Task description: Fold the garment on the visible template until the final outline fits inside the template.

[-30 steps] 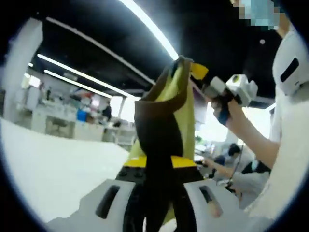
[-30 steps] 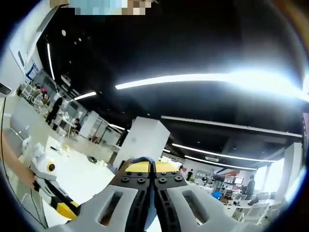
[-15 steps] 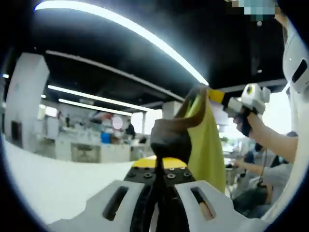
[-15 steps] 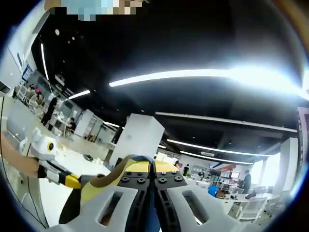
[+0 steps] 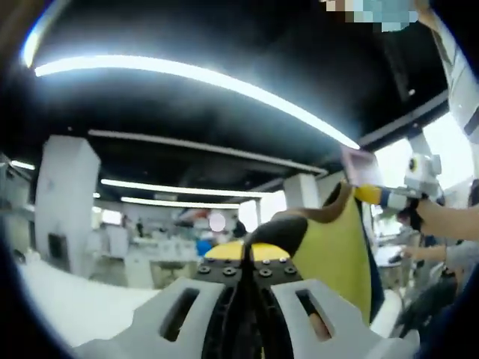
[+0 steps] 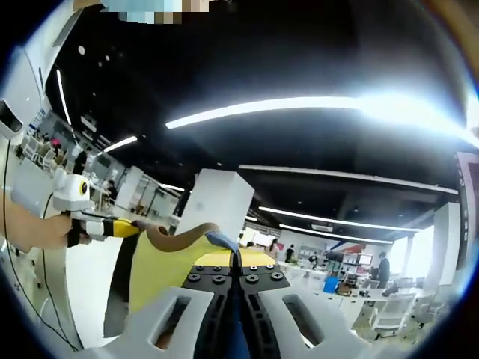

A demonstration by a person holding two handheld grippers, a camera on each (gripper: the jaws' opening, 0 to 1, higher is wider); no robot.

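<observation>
I am holding the garment up in the air, its yellow cloth with a brown edge hanging between my two tools, well off any counter. In the left gripper view it is spreading out just ahead and to the right of my left tool, whose jaws are pressed together with a dark fold of the fabric pinched between them. In the right gripper view the same cloth is draping to the left of my right tool, whose jaws are also closed tight, with a sliver of blue fabric caught at the tips.

I am judging the fold to be barely started, if at all: the garment is lifted and stretched between both grips, not lying flat, so laying it down on the template, folding it and checking the outline are all left to do.

Much is hidden. The template and the surface under it are out of sight, since both cameras are pointing up at a dark ceiling with long light strips. The lower part of the garment is cut off below my jaws, so I cannot tell its full shape or which edge I am gripping.
</observation>
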